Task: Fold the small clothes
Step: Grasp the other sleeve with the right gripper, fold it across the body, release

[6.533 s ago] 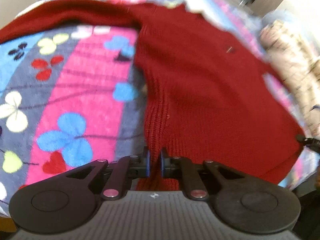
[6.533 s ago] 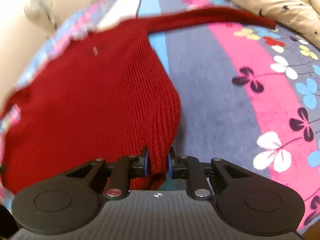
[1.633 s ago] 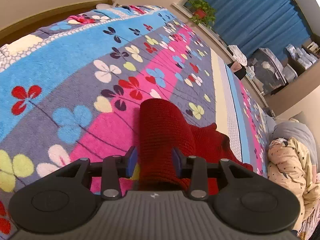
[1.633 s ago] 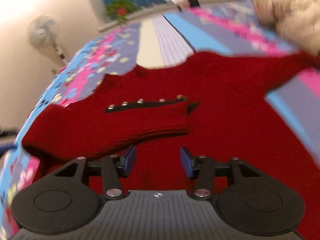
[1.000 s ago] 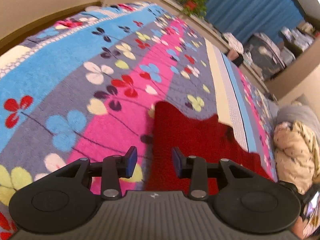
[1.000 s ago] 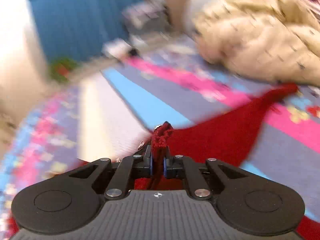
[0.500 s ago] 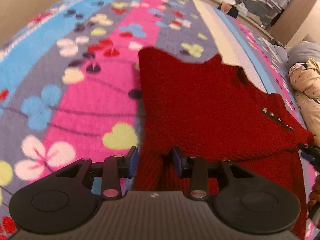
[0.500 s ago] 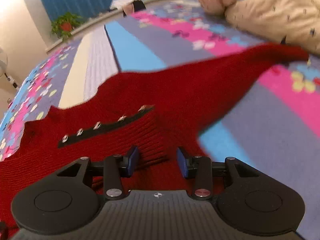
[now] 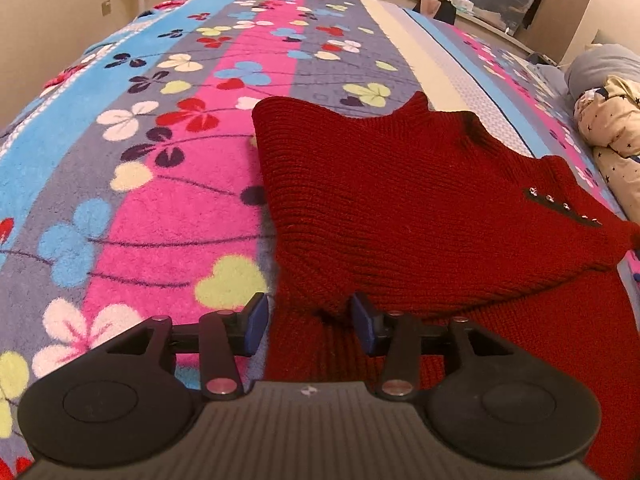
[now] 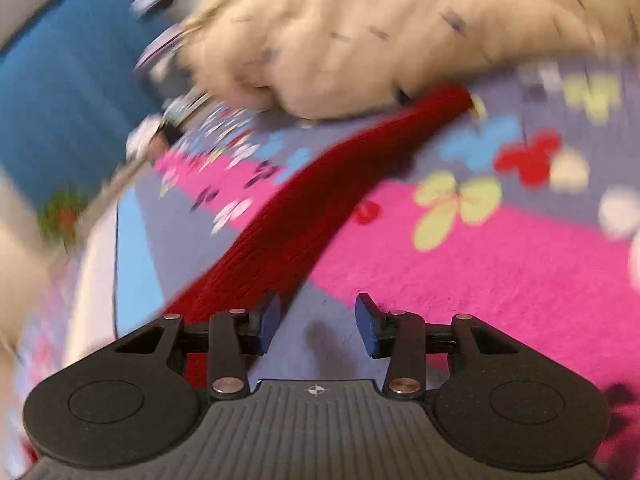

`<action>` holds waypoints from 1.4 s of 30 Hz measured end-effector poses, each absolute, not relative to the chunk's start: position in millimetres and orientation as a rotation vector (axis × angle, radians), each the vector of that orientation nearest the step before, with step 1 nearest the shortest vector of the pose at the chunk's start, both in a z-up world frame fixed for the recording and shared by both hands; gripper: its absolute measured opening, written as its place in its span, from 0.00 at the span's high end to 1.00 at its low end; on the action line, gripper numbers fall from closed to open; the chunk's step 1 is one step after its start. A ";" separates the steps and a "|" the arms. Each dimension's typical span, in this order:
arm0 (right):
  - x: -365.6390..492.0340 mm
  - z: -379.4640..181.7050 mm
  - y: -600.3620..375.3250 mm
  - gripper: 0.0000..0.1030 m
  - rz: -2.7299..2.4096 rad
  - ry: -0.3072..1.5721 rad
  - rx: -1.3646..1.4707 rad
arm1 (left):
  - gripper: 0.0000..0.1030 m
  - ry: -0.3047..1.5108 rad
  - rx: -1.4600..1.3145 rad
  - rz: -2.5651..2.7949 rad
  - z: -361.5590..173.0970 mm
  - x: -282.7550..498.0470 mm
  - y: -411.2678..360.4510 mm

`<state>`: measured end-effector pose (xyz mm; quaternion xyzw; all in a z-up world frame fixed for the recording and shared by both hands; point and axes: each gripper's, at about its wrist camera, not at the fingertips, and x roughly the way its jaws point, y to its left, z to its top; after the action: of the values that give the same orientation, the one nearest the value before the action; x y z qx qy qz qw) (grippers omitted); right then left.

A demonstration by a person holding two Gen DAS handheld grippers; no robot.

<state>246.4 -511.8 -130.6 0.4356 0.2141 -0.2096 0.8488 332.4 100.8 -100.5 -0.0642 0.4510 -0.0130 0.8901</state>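
Your left hand-held gripper (image 9: 308, 318) sits apart over the red sweater (image 9: 420, 208), spread mid-frame on the bed (image 9: 180, 208). Your right hand-held gripper (image 10: 318, 322), also apart, holds nothing; the sleeve (image 10: 320, 204) stretches toward upper right. Grip it near the cuff, then fold inward.

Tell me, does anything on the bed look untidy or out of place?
One sleeve of the red knitted sweater is folded over its body, but the other sleeve still stretches out straight across the flowered blanket, its cuff touching the beige quilt.
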 end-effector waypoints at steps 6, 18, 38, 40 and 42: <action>275.6 -151.8 -553.0 0.59 -0.399 0.338 1.086 | 0.48 0.923 -0.128 -0.032 -104.2 333.9 99.4; 280.4 -140.2 -547.0 0.93 -0.504 0.256 1.051 | 0.48 0.920 -0.123 -0.038 -106.1 336.9 99.1; 217.5 -64.4 -81.0 0.92 0.665 0.493 -0.616 | 0.49 0.949 -0.305 -0.023 -81.1 330.8 134.3; 208.1 -89.6 -81.8 0.92 0.626 0.606 -0.612 | 0.49 0.937 -0.344 -0.023 -74.7 330.1 141.7; 198.5 -84.9 -99.0 0.85 0.582 0.605 -0.527 | 0.49 0.919 -0.384 -0.026 -68.9 329.6 147.7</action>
<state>198.5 -99.0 -84.9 -0.2531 0.2902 0.2790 0.8797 329.6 147.7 -68.9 -0.1843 0.4406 -0.0127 0.8785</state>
